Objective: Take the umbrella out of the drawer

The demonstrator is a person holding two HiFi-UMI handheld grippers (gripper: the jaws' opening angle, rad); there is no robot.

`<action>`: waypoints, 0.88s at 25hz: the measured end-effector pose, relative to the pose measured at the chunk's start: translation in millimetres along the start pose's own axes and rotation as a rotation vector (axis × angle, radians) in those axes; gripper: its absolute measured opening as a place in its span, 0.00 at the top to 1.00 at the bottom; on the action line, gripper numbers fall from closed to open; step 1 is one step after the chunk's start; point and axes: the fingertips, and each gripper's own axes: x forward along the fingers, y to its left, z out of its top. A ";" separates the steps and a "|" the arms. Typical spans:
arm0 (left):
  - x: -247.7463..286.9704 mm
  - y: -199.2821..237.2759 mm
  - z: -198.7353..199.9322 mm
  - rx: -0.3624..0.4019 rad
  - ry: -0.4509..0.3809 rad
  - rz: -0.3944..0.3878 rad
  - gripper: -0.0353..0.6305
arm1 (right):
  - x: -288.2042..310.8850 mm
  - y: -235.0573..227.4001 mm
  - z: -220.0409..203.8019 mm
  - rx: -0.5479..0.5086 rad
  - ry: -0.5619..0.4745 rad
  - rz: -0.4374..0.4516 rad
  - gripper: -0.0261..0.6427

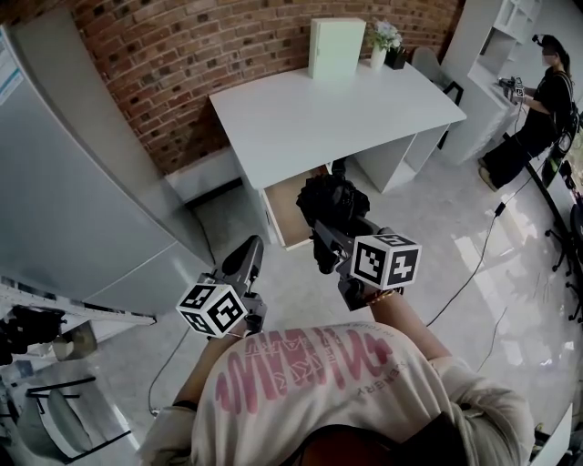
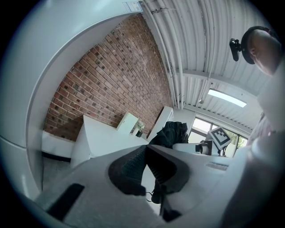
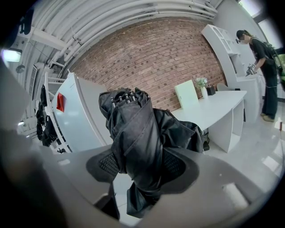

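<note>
Nearest, the left gripper (image 2: 146, 149) has its jaws together with nothing between them, near the edge of a tall grey cabinet (image 1: 73, 200). The right gripper (image 3: 142, 165) is clamped on the folded black umbrella (image 3: 136, 133), held in the air out of the open drawer (image 1: 290, 214). Beyond, the white desk (image 1: 328, 118) stands against a brick wall (image 1: 182, 55). Bare floor (image 1: 455, 264) opens to the right.

We take this for an office-like studio: a brick wall (image 1: 182, 55), a white worktop (image 1: 301, 118) bearing a plant (image 1: 383, 38), white shelves (image 1: 510, 23), a glossy floor (image 1: 437, 237), and bare ceiling pipes (image 2: 169, 53).
</note>
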 end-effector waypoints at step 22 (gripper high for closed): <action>-20.0 -20.0 -13.5 0.017 -0.006 0.019 0.94 | -25.0 -15.8 -20.9 0.002 0.012 -0.030 0.58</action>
